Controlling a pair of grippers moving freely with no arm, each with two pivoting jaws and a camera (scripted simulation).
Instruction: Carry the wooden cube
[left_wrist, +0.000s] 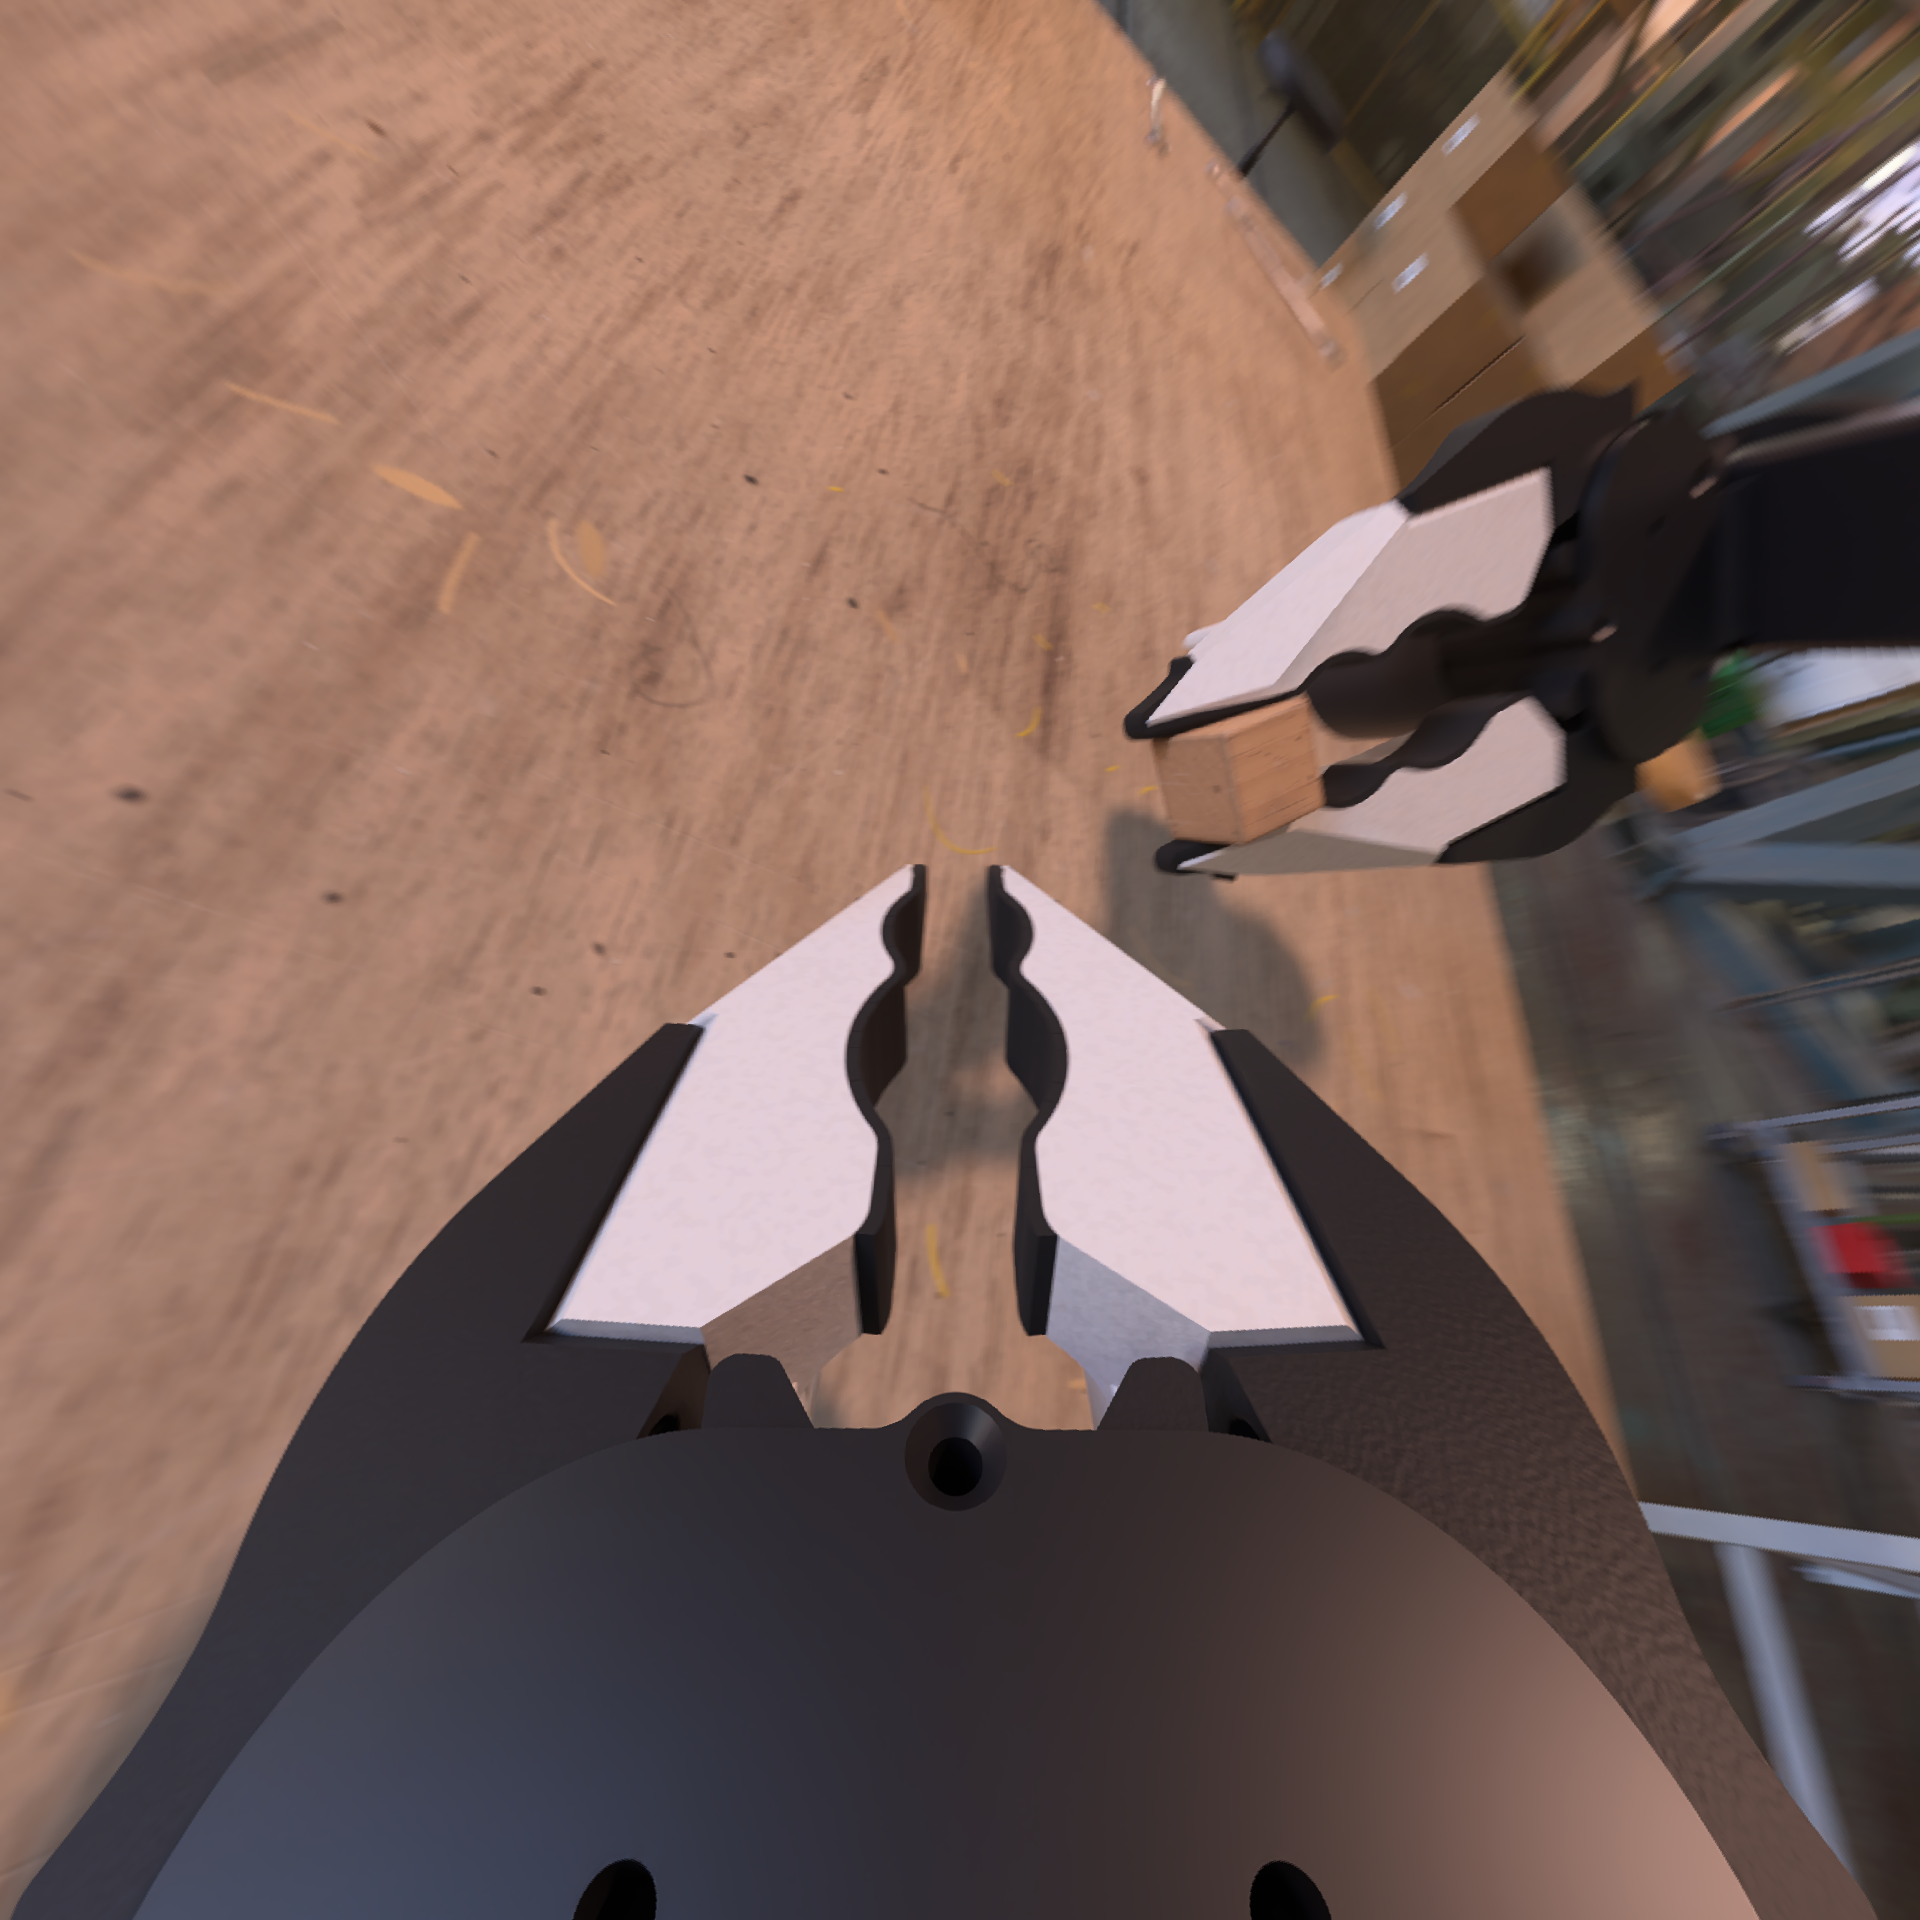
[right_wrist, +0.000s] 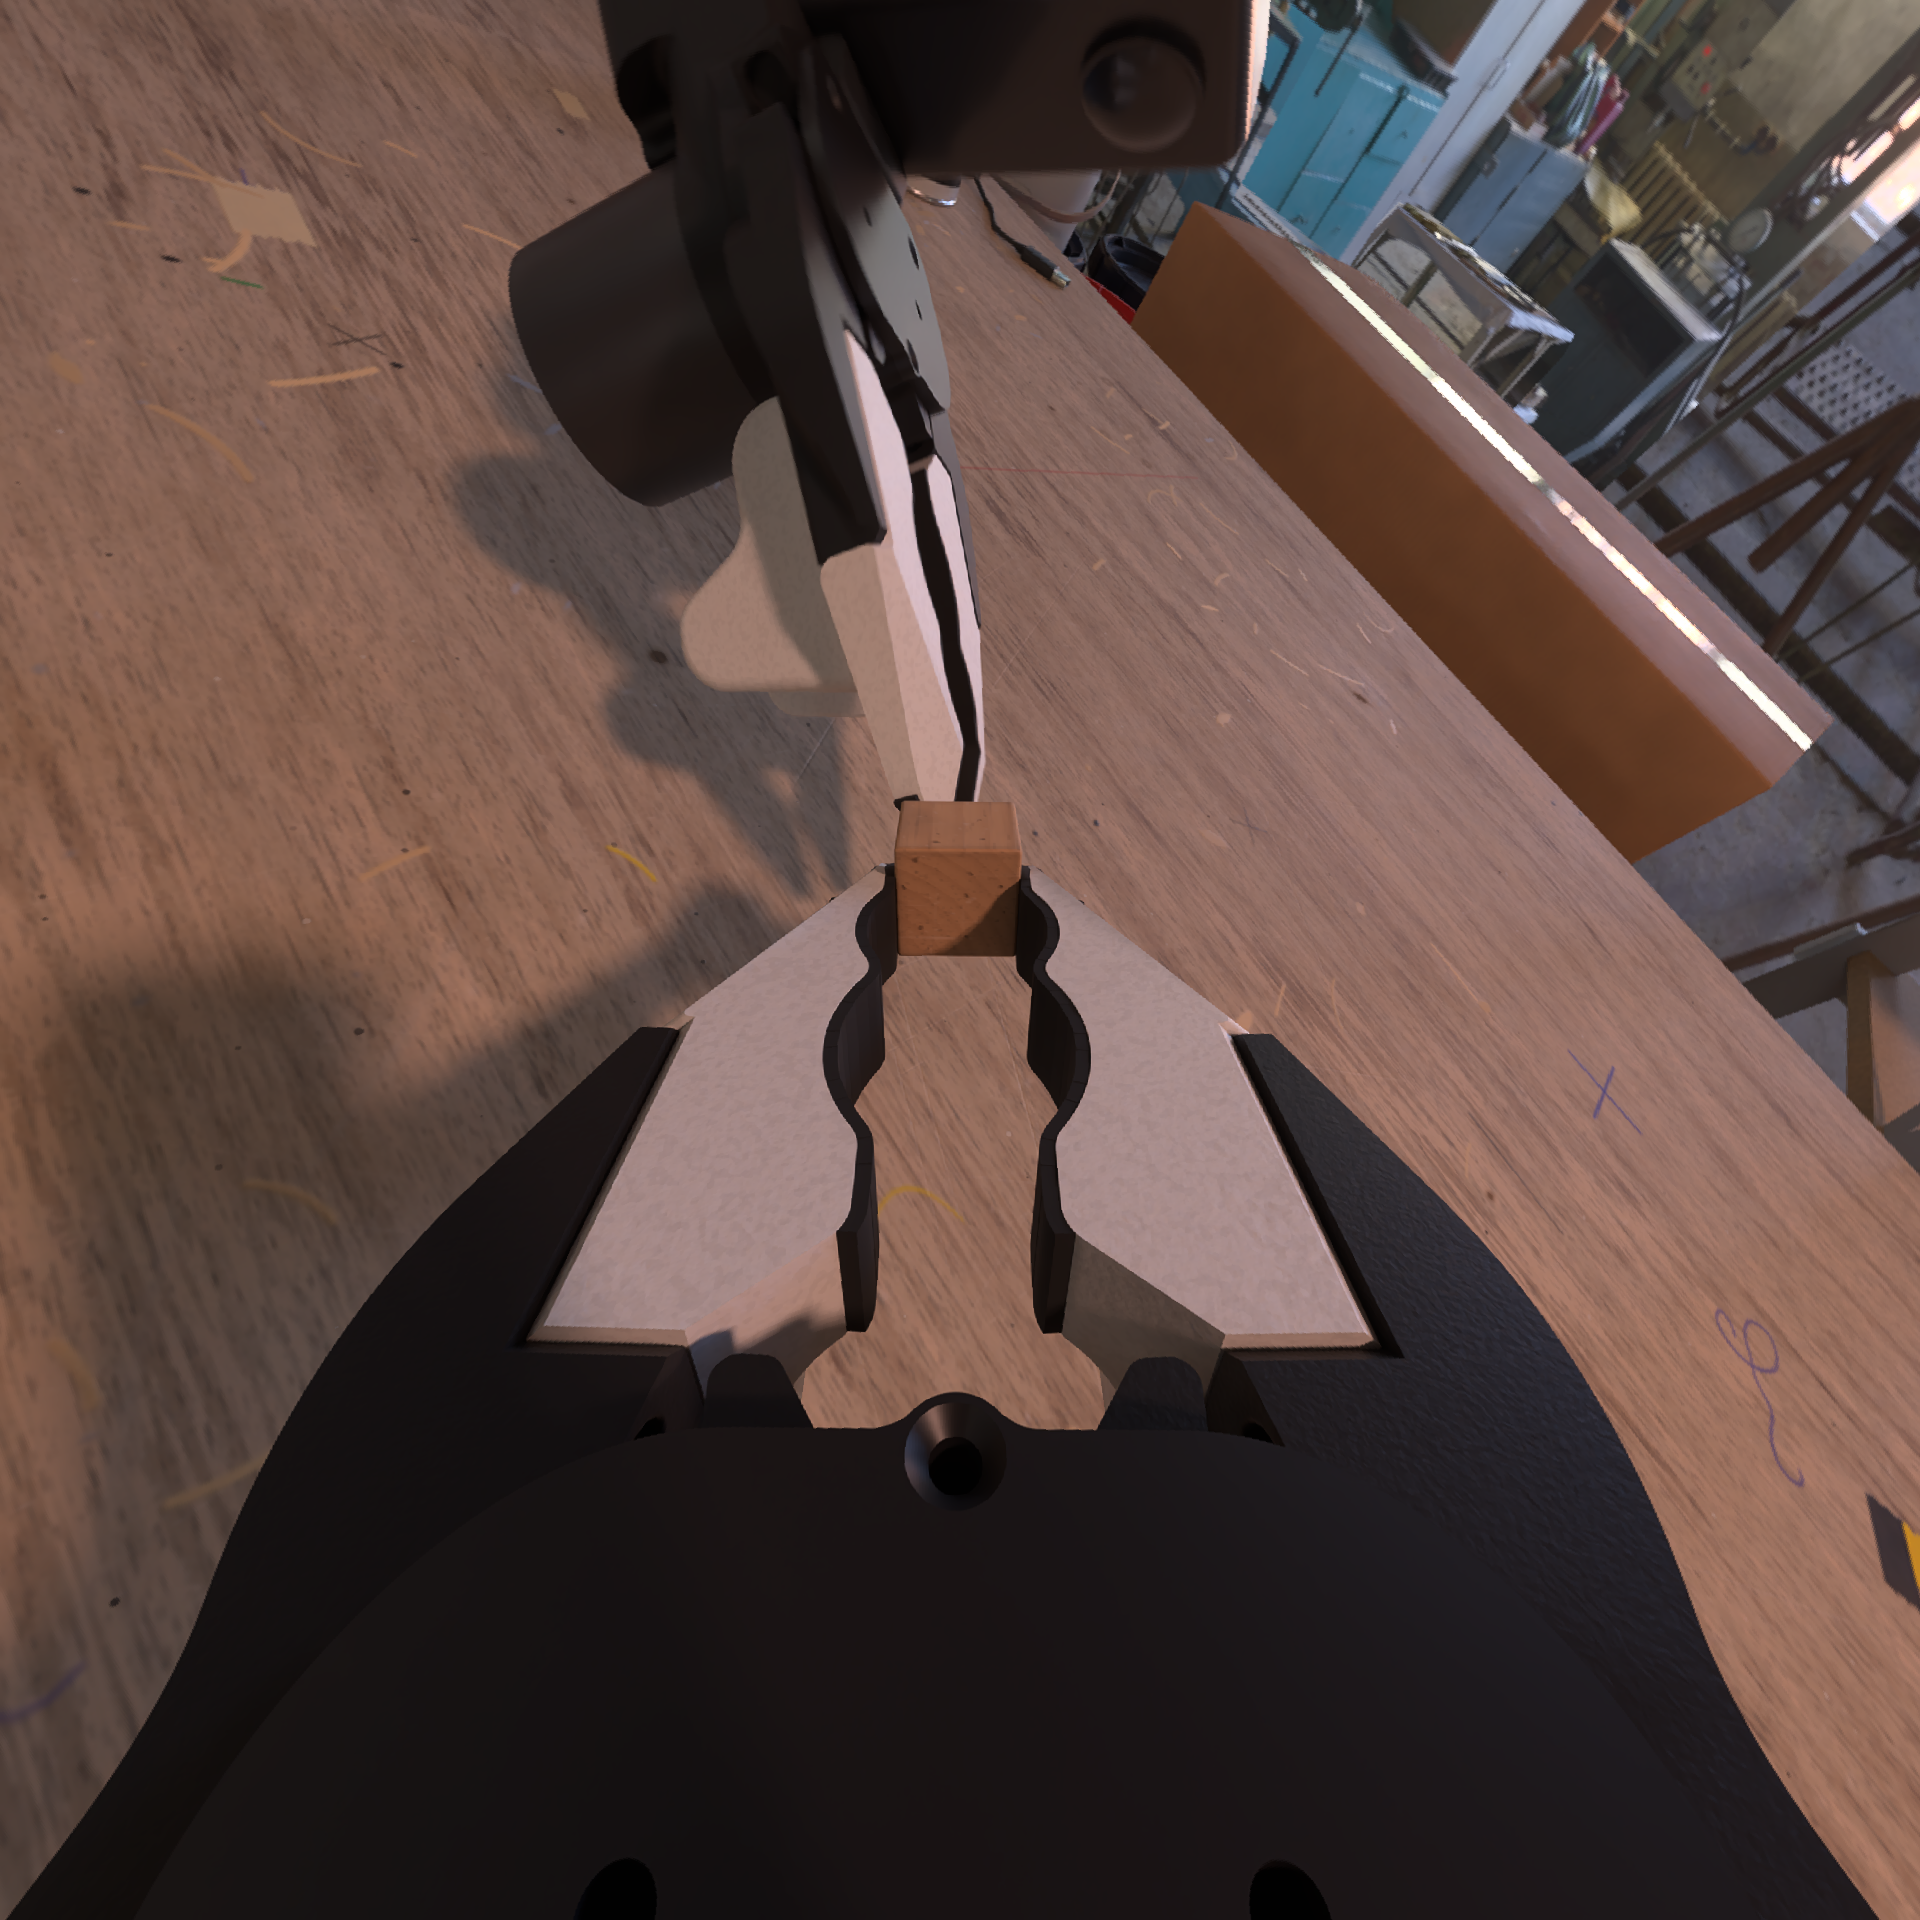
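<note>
The small wooden cube (right_wrist: 954, 883) is clamped between the fingertips of my right gripper (right_wrist: 956, 894), which is shut on it and holds it above the wooden table (right_wrist: 312, 727). In the left wrist view the cube (left_wrist: 1236, 779) shows at the right, held in the right gripper (left_wrist: 1184, 795), with its shadow on the table below. My left gripper (left_wrist: 956, 878) is shut with only a thin gap at the tips and holds nothing. In the right wrist view the left gripper (right_wrist: 940, 784) points down, its tips just behind the cube's far edge.
A long orange-brown block (right_wrist: 1455, 499) lies along the table's right edge. A black cable (right_wrist: 1023, 249) lies at the far end. Beyond the edge are metal frames and workshop shelves (right_wrist: 1714, 260). Shavings and pen marks (right_wrist: 1605, 1091) dot the tabletop.
</note>
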